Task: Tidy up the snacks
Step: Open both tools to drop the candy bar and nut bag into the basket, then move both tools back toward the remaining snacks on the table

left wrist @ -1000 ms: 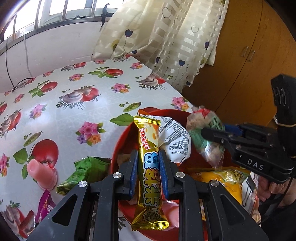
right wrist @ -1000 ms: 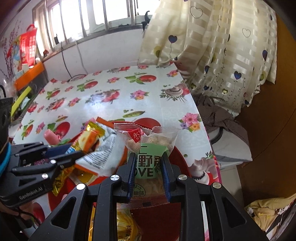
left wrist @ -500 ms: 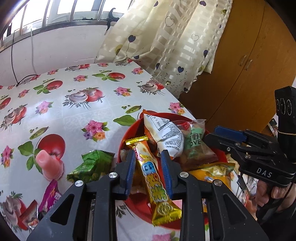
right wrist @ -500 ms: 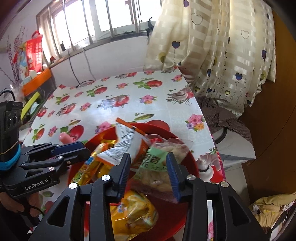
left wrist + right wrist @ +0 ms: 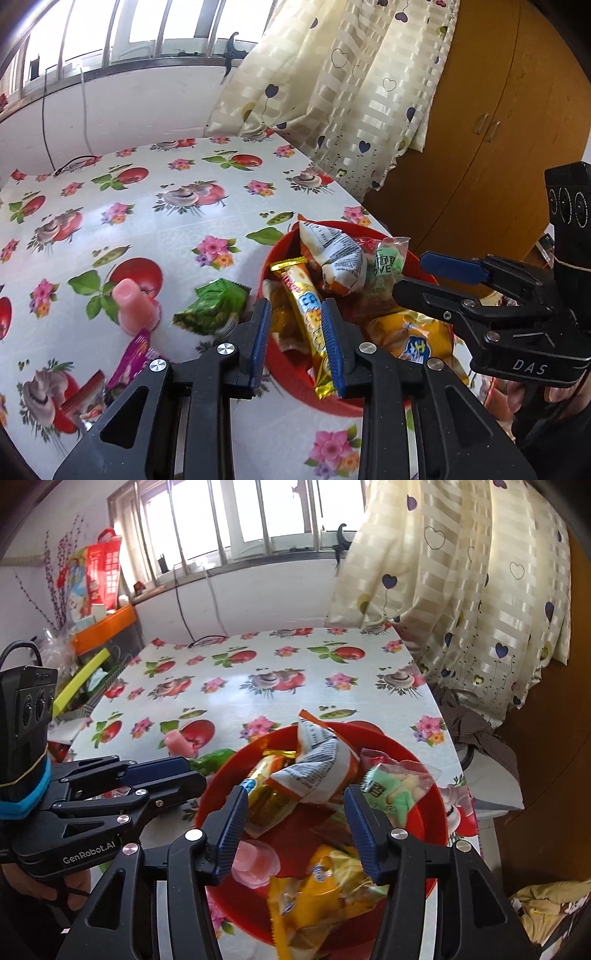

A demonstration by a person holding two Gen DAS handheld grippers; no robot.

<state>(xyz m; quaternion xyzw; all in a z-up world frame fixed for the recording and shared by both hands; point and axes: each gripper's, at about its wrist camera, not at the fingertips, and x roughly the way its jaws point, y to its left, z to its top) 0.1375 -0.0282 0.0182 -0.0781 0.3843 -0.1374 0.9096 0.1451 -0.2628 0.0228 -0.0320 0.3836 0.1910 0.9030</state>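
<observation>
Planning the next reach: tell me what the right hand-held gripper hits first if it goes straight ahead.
Probably the white-and-orange snack bag in the red bowl. The open right hand-held gripper points into the bowl at it, though depth is unclear.

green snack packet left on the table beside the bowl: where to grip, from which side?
Grip the green packet across its puffy middle, coming from above with the left gripper, which is open and nearest. It lies flat beside the red bowl, so keep the fingers off the rim.

Home dining rm: floral tablecloth (image 5: 155, 236), heart curtains (image 5: 461, 602), wardrobe (image 5: 491, 147).
</observation>
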